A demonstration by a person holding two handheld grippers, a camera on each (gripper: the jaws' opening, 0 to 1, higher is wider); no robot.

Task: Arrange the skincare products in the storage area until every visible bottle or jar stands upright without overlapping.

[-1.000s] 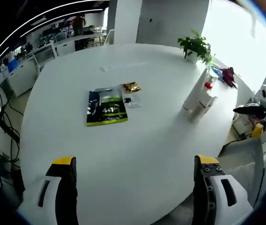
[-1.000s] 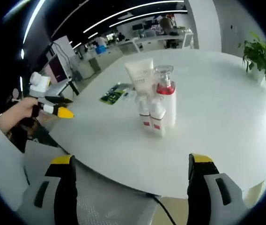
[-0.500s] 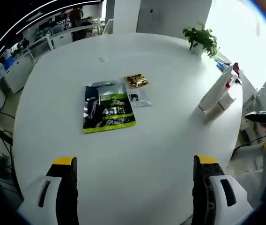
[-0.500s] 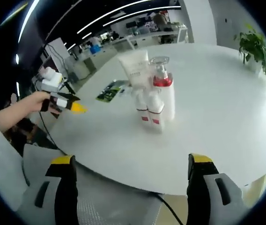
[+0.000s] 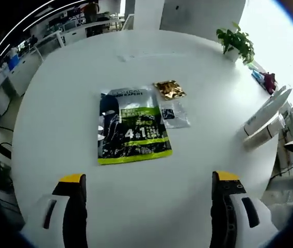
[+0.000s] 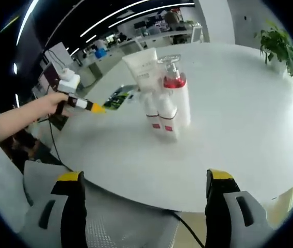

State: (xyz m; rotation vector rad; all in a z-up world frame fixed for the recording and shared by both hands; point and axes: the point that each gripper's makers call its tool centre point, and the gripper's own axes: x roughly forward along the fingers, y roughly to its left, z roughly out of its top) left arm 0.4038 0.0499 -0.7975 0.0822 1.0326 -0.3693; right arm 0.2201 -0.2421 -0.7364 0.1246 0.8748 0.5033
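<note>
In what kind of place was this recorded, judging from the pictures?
Probably an open-plan office. A large round white table holds the skincare bottles and a green packet; behind it stand rows of desks under long ceiling light strips, and a potted plant sits at the table's far edge.

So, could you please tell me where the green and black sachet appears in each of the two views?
Left gripper view: the green and black sachet lies flat at centre, ahead of the jaws.
Right gripper view: the sachet is small, upper left of centre, behind the bottles.
Shared landmark: the potted plant at the table's far edge.
</note>
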